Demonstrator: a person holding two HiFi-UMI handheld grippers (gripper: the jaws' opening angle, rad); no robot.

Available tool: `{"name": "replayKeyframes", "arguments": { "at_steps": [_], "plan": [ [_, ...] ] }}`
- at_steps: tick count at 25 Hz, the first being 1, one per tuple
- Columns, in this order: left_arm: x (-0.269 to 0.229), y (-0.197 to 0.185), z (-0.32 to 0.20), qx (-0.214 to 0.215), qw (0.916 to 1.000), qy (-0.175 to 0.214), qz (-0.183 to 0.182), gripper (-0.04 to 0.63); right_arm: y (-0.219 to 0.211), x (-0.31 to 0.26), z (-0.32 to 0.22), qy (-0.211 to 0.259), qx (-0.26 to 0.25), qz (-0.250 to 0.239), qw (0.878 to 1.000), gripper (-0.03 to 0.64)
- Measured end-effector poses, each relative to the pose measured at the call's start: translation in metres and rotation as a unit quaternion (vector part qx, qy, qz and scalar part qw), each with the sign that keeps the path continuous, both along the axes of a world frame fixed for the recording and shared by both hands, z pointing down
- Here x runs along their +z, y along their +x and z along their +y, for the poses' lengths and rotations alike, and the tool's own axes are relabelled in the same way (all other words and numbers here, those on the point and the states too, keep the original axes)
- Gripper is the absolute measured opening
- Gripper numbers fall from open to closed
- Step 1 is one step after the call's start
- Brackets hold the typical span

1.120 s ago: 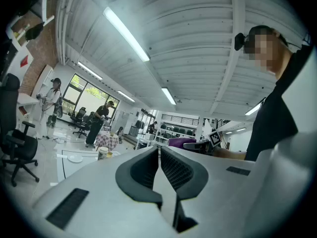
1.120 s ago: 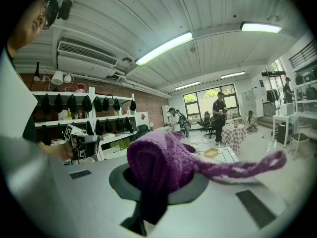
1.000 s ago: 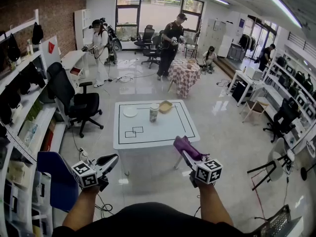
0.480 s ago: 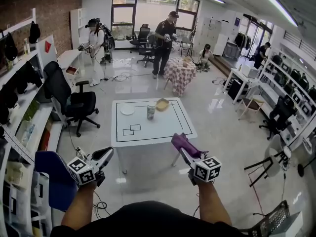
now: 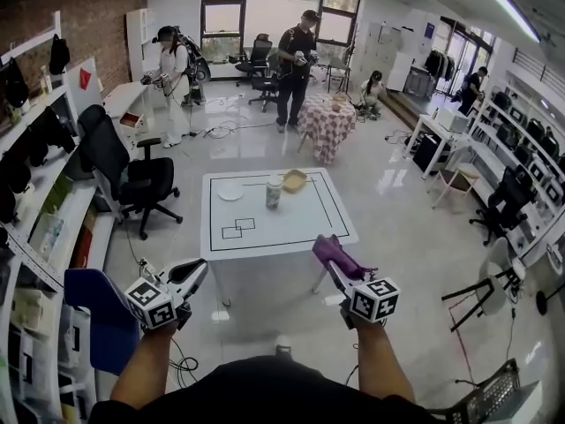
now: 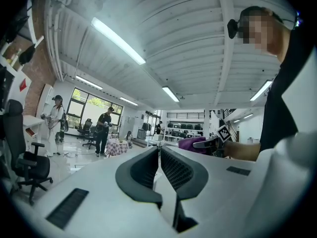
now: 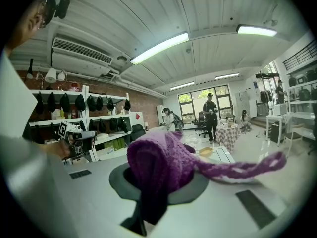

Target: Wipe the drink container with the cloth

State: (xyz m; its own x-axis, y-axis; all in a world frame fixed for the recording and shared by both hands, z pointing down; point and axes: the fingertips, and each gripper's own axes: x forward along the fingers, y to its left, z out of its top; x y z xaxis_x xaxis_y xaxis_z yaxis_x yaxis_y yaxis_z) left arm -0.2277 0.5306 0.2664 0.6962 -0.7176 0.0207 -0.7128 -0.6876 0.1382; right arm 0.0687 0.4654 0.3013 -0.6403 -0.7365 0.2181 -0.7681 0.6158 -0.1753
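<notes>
The drink container (image 5: 274, 192), a pale can, stands upright near the far edge of the white table (image 5: 265, 237), well ahead of both grippers. My right gripper (image 5: 325, 256) is shut on a purple knitted cloth (image 5: 334, 253); in the right gripper view the cloth (image 7: 161, 161) bulges over the jaws of that gripper (image 7: 157, 175) and a strand trails right. My left gripper (image 5: 199, 270) is low at the left, short of the table. In the left gripper view that gripper (image 6: 159, 151) has its jaws pressed together with nothing between them.
A white plate (image 5: 230, 192) and a yellow dish (image 5: 294, 181) flank the can. A black office chair (image 5: 132, 180) and shelves (image 5: 44, 219) line the left, with a blue chair (image 5: 93, 312) near my left arm. People (image 5: 296, 60) stand far back by a checkered table (image 5: 327, 124).
Both grippers keep the same pose, the cloth still gripped. The view has shifted slightly towards the table, and a shoe tip now shows on the floor between my arms.
</notes>
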Motion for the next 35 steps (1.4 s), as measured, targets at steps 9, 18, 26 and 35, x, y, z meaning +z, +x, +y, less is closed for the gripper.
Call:
{"name": "replayKeyframes", "arguments": {
  "at_steps": [9, 18, 26, 35],
  "plan": [
    [0.013, -0.005, -0.066, -0.021, 0.9996, -0.014, -0.011, 0.035, -0.007, 0.018, -0.068, -0.017, -0.02, -0.019, 0.999, 0.075],
    [0.02, 0.024, -0.153, -0.034, 0.999, -0.027, -0.008, 0.035, 0.003, 0.046, -0.166, -0.035, -0.044, -0.008, 0.998, 0.074],
    [0.025, 0.044, -0.238, -0.047, 0.9982, -0.038, -0.008, 0.035, 0.014, 0.065, -0.256, -0.057, -0.064, -0.006, 0.996, 0.072],
    [0.051, 0.069, -0.315, -0.062, 0.9963, -0.059, -0.01, 0.035, 0.026, 0.099, -0.344, -0.088, -0.095, -0.004, 0.992, 0.071]
  ]
}}
